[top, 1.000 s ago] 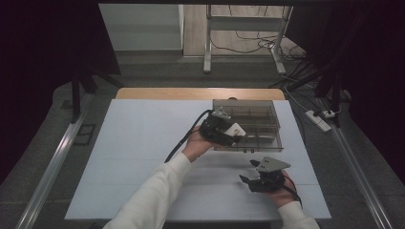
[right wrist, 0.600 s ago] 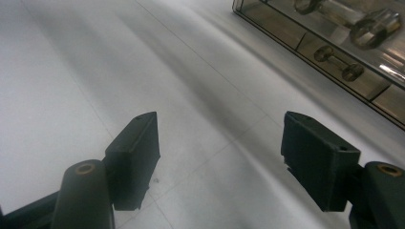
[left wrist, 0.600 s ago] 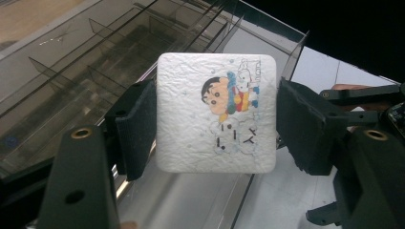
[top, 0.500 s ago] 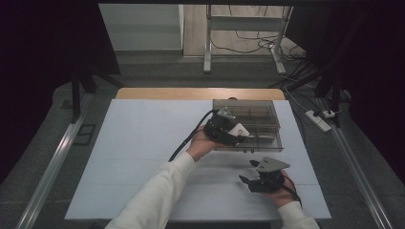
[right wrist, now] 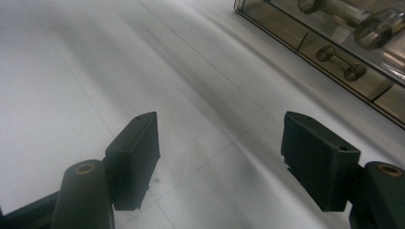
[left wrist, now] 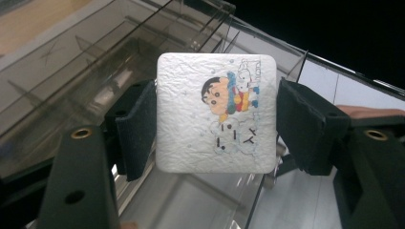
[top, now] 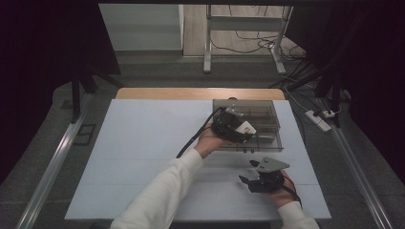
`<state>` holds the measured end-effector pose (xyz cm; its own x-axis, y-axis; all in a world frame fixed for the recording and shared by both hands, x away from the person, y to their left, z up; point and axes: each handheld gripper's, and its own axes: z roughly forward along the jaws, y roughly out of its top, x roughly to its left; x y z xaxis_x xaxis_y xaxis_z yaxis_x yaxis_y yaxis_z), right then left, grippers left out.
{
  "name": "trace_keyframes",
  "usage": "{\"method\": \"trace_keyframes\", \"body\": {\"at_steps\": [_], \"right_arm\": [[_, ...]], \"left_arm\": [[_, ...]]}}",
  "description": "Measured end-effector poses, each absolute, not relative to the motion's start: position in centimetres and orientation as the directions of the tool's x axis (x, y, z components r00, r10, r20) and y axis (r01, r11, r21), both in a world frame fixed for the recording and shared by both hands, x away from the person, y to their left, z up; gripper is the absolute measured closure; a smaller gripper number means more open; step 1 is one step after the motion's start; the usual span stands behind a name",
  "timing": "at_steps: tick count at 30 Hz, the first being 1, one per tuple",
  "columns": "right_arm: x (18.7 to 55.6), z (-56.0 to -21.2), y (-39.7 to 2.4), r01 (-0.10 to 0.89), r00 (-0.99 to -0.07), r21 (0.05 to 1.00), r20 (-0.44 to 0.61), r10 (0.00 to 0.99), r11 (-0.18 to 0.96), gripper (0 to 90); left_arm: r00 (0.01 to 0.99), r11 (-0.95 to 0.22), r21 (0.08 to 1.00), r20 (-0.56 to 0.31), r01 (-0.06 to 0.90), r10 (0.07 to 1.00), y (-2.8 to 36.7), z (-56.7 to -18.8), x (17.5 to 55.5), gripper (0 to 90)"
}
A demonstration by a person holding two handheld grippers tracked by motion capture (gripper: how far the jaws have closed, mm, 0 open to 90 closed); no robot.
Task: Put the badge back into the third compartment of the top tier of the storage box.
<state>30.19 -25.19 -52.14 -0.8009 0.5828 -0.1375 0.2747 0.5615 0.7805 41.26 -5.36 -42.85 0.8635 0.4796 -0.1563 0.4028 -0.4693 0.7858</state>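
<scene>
A person's left hand-held gripper [top: 242,130] holds a small white tissue pack [left wrist: 217,112] above a clear acrylic organizer box [top: 267,125] on the far right part of a white bench [top: 143,152]. In the left gripper view, the two black padded jaws press on the pack's left and right edges; the pack faces the camera, its crinkled wrapper printed with a cartoon child in a red and yellow top, turned sideways. Behind and below it run the box's transparent walls and dividers [left wrist: 95,62].

In the high view the pack [top: 247,128] shows as a pale patch at the gripper's tip, over the box's near left portion. A black cable [top: 196,136] trails from the gripper back across the bench beside the white sleeve [top: 162,195].

The right hand-held gripper [top: 248,181] sits low over the bench near its front right corner, well apart from the box, with a grey three-cornered plate [top: 271,164] on top. In the right gripper view [right wrist: 219,164] its jaws stand wide apart with nothing between them, bare bench surface [right wrist: 71,71] under them. The box's front [right wrist: 334,52], with small round drawer knobs [right wrist: 353,71], crosses the upper right corner of that view.
</scene>
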Motion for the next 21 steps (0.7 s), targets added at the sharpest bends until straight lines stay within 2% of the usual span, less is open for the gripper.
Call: {"method": "trace_keyframes", "body": {"at_steps": [21], "right_arm": [[29.8,-52.1,-25.3,0.276,-0.799,0.785,-0.134,0.586,0.555,29.0]], "left_arm": [[0.881,-0.499,0.776,-0.150,0.386,0.448,-9.6,-42.5,42.3,32.9]]}}
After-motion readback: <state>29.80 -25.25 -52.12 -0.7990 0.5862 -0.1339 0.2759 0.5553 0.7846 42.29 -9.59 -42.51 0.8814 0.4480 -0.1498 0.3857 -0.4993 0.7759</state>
